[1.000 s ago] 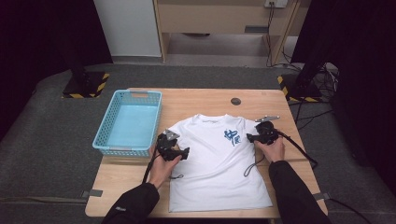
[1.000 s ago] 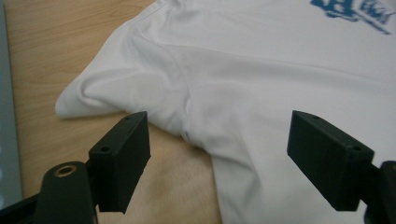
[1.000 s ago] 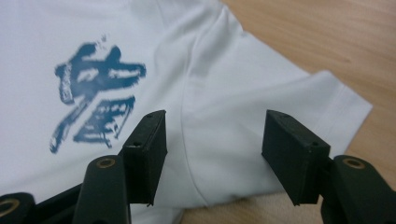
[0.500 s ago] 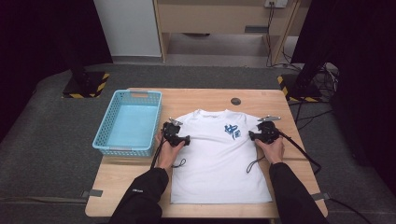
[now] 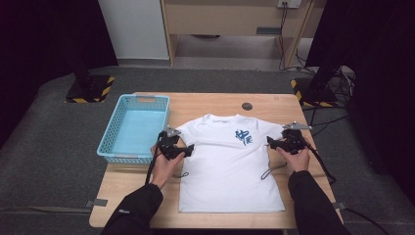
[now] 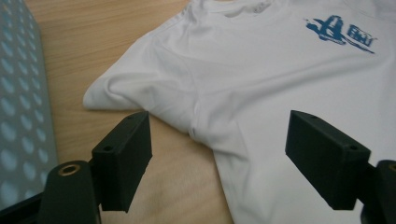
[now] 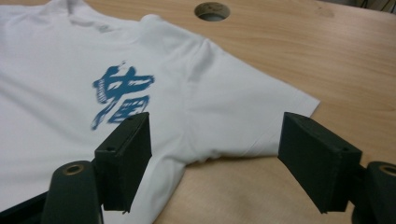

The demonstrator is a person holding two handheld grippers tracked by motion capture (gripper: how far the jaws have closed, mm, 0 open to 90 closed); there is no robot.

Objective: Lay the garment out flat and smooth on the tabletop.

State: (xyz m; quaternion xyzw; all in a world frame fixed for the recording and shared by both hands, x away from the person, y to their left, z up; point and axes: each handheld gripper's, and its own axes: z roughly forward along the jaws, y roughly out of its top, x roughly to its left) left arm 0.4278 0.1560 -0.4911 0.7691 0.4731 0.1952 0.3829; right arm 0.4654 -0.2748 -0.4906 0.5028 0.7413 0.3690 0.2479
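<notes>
light: even, overhead, table bright, surroundings dark | shadows: soft, short | blur: blue print point(image 7: 120, 95) smeared, perhaps motion | near jaws slightly soft

A blue basket point(image 5: 133, 128) sits at the table's point(image 5: 205, 100) nine o'clock side, and its perforated wall point(image 6: 18, 116) also runs along the nine o'clock edge of the left gripper view. A round hole point(image 5: 247, 106) is cut into the wooden top toward one o'clock, seen again at twelve o'clock in the right gripper view point(image 7: 212, 10). Beyond the table at twelve o'clock stands a wooden cabinet point(image 5: 230, 19) beside a white panel point(image 5: 132, 27), while two striped stand bases point(image 5: 90, 89) rest on the grey floor point(image 5: 44, 147) at ten and two o'clock point(image 5: 313, 92).
</notes>
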